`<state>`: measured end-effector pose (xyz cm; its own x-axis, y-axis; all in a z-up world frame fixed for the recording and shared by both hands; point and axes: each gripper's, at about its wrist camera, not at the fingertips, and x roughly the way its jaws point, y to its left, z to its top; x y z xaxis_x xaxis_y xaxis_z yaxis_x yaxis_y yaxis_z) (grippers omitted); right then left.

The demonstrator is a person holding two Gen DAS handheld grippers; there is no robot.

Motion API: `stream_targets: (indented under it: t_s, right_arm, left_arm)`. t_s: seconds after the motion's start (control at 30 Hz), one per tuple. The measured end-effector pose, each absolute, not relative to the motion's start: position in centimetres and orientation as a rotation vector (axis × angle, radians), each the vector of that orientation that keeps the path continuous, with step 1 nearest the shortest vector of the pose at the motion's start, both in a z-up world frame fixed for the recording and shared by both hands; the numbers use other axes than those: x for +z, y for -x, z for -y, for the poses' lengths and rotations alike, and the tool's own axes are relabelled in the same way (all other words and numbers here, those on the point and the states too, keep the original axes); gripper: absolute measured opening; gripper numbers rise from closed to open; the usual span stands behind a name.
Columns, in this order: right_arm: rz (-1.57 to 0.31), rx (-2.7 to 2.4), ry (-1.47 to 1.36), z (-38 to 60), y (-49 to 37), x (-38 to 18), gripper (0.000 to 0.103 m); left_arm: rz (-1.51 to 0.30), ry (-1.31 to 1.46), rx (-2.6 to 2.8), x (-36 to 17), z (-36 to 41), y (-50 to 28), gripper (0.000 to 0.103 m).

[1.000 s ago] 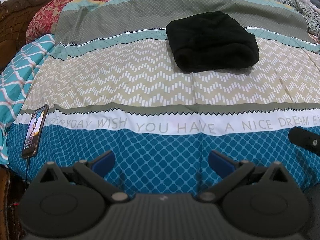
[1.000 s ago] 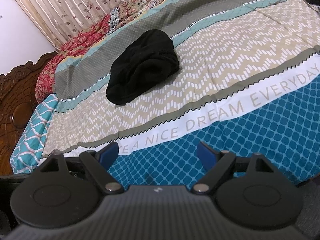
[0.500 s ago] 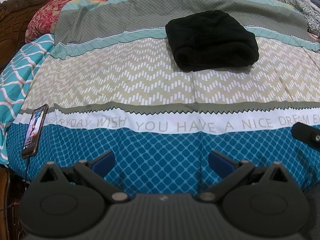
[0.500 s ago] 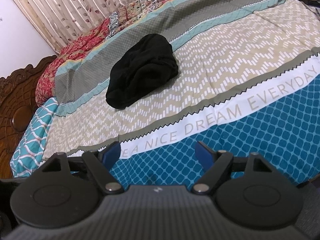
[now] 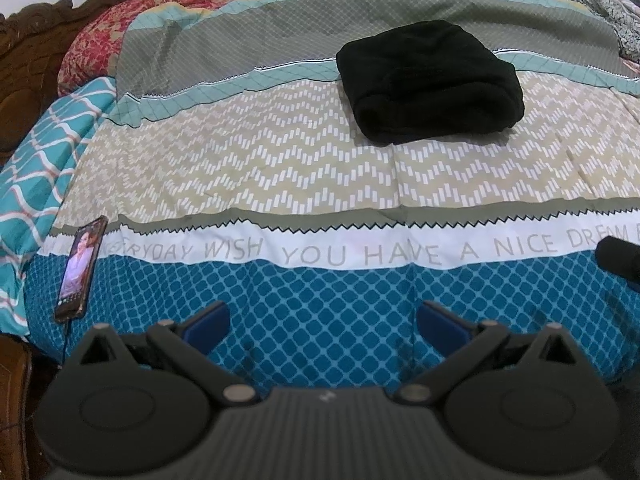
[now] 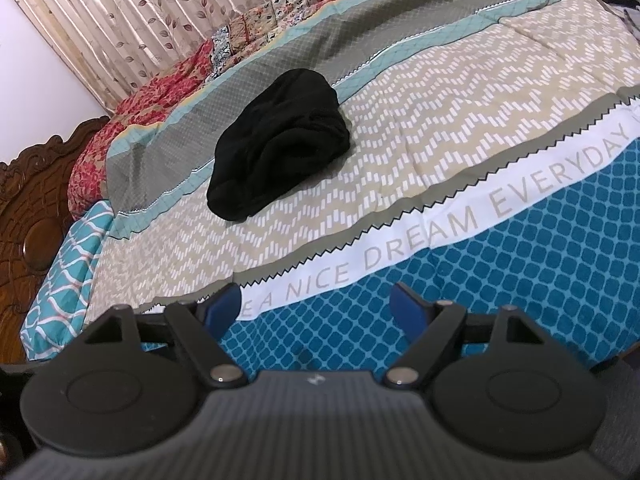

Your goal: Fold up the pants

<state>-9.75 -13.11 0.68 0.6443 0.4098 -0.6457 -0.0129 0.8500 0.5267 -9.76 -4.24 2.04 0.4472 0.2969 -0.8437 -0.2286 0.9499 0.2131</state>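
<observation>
black pants [image 5: 430, 80] folded into a compact bundle on the bedspread [image 5: 280, 168], far side, across the beige zigzag and grey bands. long axis roughly left-right in left view, rolled edge facing near. left gripper [image 5: 322, 322] and right gripper [image 6: 318, 308] both spread wide, empty, well short of pants. phone [image 5: 82, 264] at left edge.

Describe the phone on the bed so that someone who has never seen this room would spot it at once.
Start from the bedspread and find its white band printed with grey words. Follow that band to its left end, near the carved wooden headboard. The phone lies there at the bed's edge with its screen lit, the only small, hard, glossy thing on the cover, far from the black folded pants.
</observation>
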Motion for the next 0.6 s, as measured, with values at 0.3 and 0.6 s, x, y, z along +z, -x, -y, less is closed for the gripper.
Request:
stream_targets:
  t_s: [0.3,0.6]
  right_arm:
    - [-0.838,0.25,-0.516,13.22,9.77,0.71,0.083]
    - [-0.834,0.25,-0.518,13.35,9.71,0.76,0.083]
  left_arm:
    - [-1.051,-0.093,0.343,2.12,3.81,9.53,0.103]
    - [-1.057,-0.091,0.339,2.05,3.81,9.39,0.103]
